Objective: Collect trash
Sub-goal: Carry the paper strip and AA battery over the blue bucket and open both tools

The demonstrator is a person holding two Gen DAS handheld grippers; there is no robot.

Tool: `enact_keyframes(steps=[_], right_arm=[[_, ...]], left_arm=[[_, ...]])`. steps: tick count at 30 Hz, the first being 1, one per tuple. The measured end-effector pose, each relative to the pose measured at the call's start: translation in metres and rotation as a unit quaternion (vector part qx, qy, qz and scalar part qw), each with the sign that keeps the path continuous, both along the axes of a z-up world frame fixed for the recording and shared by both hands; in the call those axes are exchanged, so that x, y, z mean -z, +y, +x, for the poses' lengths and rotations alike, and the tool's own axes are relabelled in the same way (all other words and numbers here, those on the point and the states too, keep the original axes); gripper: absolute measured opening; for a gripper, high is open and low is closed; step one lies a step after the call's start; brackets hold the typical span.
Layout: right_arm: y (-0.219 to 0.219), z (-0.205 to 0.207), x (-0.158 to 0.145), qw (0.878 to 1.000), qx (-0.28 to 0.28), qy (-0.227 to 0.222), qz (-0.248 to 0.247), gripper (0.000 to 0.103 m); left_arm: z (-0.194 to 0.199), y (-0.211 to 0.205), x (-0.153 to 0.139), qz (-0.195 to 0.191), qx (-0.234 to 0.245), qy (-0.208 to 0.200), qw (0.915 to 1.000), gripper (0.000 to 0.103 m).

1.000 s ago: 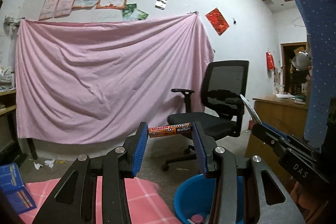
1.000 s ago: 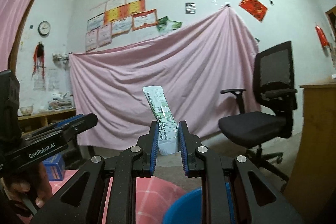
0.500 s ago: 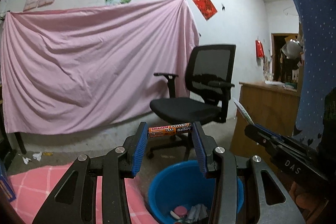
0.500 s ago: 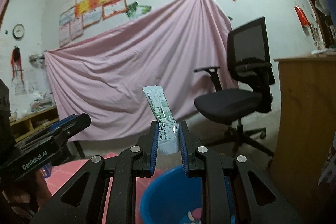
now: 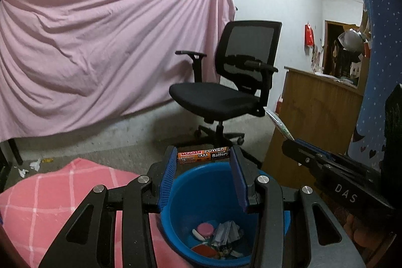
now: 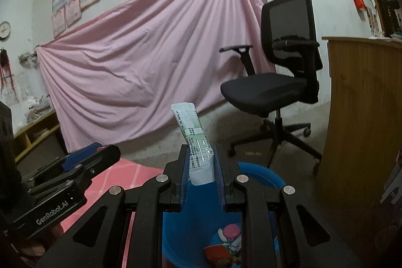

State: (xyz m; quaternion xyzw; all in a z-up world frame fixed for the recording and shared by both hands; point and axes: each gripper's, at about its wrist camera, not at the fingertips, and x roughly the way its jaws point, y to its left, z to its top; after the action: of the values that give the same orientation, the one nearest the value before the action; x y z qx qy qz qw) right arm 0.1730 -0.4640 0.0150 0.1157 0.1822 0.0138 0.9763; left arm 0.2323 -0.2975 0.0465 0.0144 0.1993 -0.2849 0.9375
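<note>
My left gripper (image 5: 203,157) is shut on an orange and black AAA battery (image 5: 203,155), held crosswise by its two ends between the blue pads. Below it stands a blue bucket (image 5: 201,189) holding crumpled paper, a pink lid and other scraps. My right gripper (image 6: 201,159) is shut on a white and green sachet (image 6: 194,136) that sticks up and leans left. It hangs over the same blue bucket (image 6: 258,173). Each gripper shows at the edge of the other's view: the right one (image 5: 285,136) and the left one (image 6: 100,151).
A pink checked cloth (image 5: 50,195) covers the surface left of the bucket. A black office chair (image 5: 226,92) stands behind it, a wooden desk (image 5: 314,112) to the right. A pink sheet (image 5: 100,47) hangs on the back wall. Paper scraps (image 5: 32,165) lie on the floor.
Both grippers have tipped downward and come forward over the bucket. Its inside and the trash in it now show below the fingers. Both grips are unchanged.
</note>
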Motion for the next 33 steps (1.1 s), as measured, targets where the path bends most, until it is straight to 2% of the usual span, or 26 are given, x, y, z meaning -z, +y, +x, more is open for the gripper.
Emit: enact_keyframes(steps=[21,33], right_arm=[[-0.007,0.025,0.021,0.997,-0.005,0.072,-0.001,0.02],[-0.009,0.028,0.023,0.997,-0.004,0.076,0.001,0.021]], left_arm=[[0.024,-0.009,0.031,0.019,0.022,0.096,0.9949,0.038],[0.028,0.003,0.033,0.018,0.01,0.105,0.9943,0.045]])
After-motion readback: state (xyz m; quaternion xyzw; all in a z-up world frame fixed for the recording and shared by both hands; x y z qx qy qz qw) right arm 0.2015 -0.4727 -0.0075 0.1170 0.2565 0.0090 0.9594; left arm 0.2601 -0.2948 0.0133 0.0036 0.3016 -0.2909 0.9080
